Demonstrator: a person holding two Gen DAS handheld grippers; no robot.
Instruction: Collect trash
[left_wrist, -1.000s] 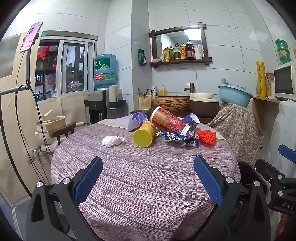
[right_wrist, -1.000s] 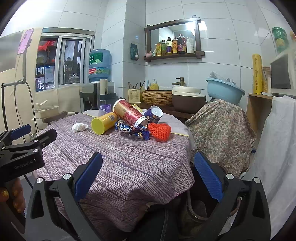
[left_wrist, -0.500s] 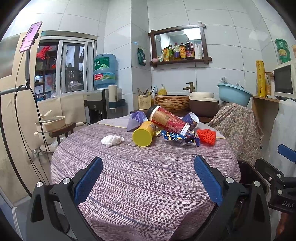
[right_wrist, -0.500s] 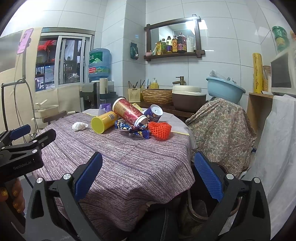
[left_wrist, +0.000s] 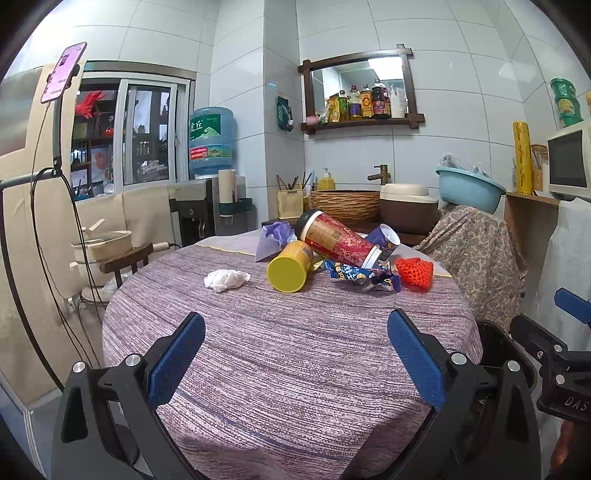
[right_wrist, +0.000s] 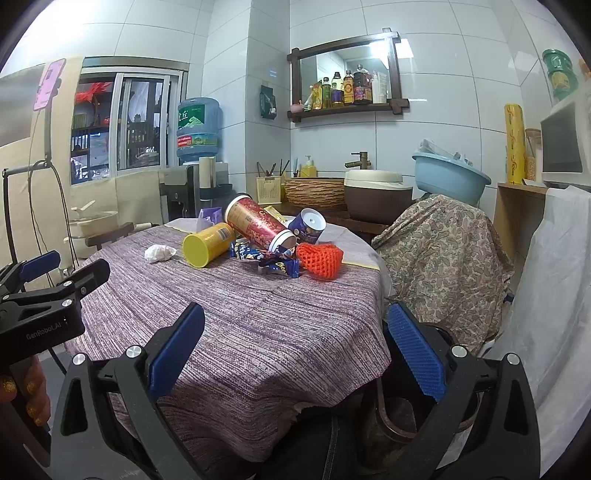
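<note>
Trash lies at the far side of a round table with a purple striped cloth (left_wrist: 295, 350): a crumpled white tissue (left_wrist: 226, 279), a yellow can on its side (left_wrist: 290, 266), a tall red cup lying tilted (left_wrist: 338, 239), a small blue cup (left_wrist: 386, 240), blue snack wrappers (left_wrist: 360, 277), an orange net (left_wrist: 415, 272) and a purple bag (left_wrist: 273, 238). The same pile shows in the right wrist view, with the can (right_wrist: 207, 246) and net (right_wrist: 319, 258). My left gripper (left_wrist: 295, 362) is open and empty over the table's near part. My right gripper (right_wrist: 295, 354) is open and empty at the table's right edge.
A dark bin (right_wrist: 413, 410) stands on the floor right of the table. A chair draped in patterned cloth (right_wrist: 439, 254) stands behind it. A water dispenser (left_wrist: 210, 177), a counter with a basket (left_wrist: 345, 205), and a stool with a pot (left_wrist: 110, 247) ring the table.
Both grippers have barely shifted. Nothing on the table has moved.
</note>
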